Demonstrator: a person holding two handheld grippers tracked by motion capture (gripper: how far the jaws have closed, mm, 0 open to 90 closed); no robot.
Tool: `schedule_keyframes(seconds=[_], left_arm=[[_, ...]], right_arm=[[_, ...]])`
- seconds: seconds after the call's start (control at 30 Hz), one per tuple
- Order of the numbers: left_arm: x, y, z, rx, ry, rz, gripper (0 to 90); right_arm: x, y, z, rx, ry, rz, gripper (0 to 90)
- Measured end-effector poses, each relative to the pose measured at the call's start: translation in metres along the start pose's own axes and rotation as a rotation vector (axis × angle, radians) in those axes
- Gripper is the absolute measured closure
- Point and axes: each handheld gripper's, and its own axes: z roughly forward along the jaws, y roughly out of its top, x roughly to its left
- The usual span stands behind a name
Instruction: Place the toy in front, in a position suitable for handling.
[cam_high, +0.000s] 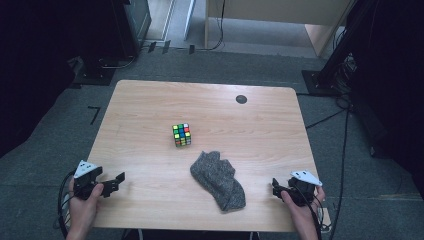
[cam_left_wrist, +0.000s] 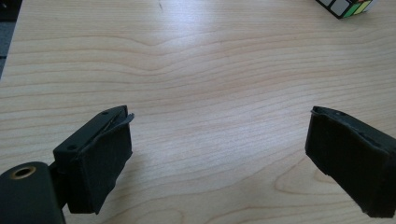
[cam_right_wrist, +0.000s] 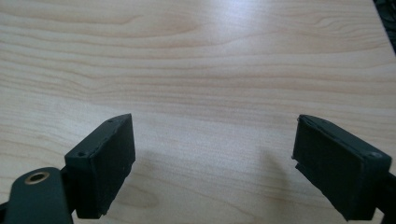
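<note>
We take the sock (cam_high: 218, 179) as our landmark: it lies crumpled on the table (cam_high: 150, 100), toward the near edge and a little right of the middle. The cube (cam_high: 181, 135) stands just beyond the sock, up and to its left, apart from it. A small dark disc (cam_high: 241, 99) sits well beyond the sock, near the far edge.

Our left gripper (cam_high: 119, 179) rests at the near edge, well to the sock's left, its jaws spread wide with nothing between them; in the left gripper view (cam_left_wrist: 219, 140) we see bare wood between the pads and a corner of the cube (cam_left_wrist: 348, 7) at the top right, so it seems aimed roughly toward that cube. Our right gripper (cam_high: 274, 185) sits just right of the sock's near end, jaws likewise wide and empty, with bare wood ahead in the right gripper view (cam_right_wrist: 215, 144).

We judge that both are held low, apart and open so either can go straight to the sock or cube without first letting go of anything.
</note>
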Motion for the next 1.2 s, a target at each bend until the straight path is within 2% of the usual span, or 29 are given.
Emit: schedule_keyframes(seconds=[0.07, 0.2, 0.23, 0.27, 0.3, 0.37, 0.5, 0.63, 0.67, 0.83, 0.93, 1.07, 1.2], left_arm=[[-0.001, 0.000, 0.001, 0.007, -0.004, 0.004, 7.3], [-0.003, -0.001, 0.005, 0.034, 0.003, 0.023, 7.3], [-0.003, -0.001, 0.006, 0.038, 0.003, 0.019, 7.3], [-0.003, -0.001, 0.007, 0.045, 0.004, 0.019, 7.3], [-0.004, -0.001, 0.009, 0.056, 0.008, 0.024, 7.2], [-0.004, -0.002, 0.009, 0.064, 0.010, 0.028, 7.3], [-0.011, -0.003, 0.011, 0.088, 0.035, 0.091, 7.2], [-0.019, -0.005, 0.015, 0.099, 0.081, 0.159, 7.2], [-0.021, -0.005, 0.016, 0.094, 0.079, 0.165, 7.1], [-0.022, -0.006, 0.017, 0.086, 0.074, 0.168, 7.1], [-0.022, -0.006, 0.017, 0.086, 0.074, 0.168, 7.1], [-0.022, -0.006, 0.017, 0.086, 0.074, 0.168, 7.1], [-0.022, -0.006, 0.017, 0.086, 0.075, 0.168, 7.1]], right_arm=[[0.001, 0.001, 0.000, -0.003, 0.007, 0.008, 13.3], [0.005, 0.005, -0.001, -0.017, 0.053, 0.037, 13.8], [0.011, 0.007, -0.003, -0.031, 0.067, 0.028, 14.4], [0.011, 0.007, -0.003, -0.031, 0.067, 0.028, 14.4], [0.020, 0.009, -0.005, -0.053, 0.078, 0.011, 14.6], [0.023, 0.010, -0.007, -0.066, 0.083, 0.003, 14.5], [0.037, 0.017, -0.012, -0.104, 0.097, -0.005, 14.3], [0.049, 0.022, -0.018, -0.135, 0.122, -0.012, 14.3], [0.052, 0.024, -0.019, -0.140, 0.131, -0.020, 14.3], [0.073, 0.027, -0.025, -0.165, 0.187, -0.059, 14.3], [0.079, 0.028, -0.027, -0.176, 0.208, -0.062, 14.3], [0.095, 0.030, -0.031, -0.193, 0.265, -0.067, 15.4], [0.106, 0.030, -0.030, -0.204, 0.288, -0.088, 16.0]])
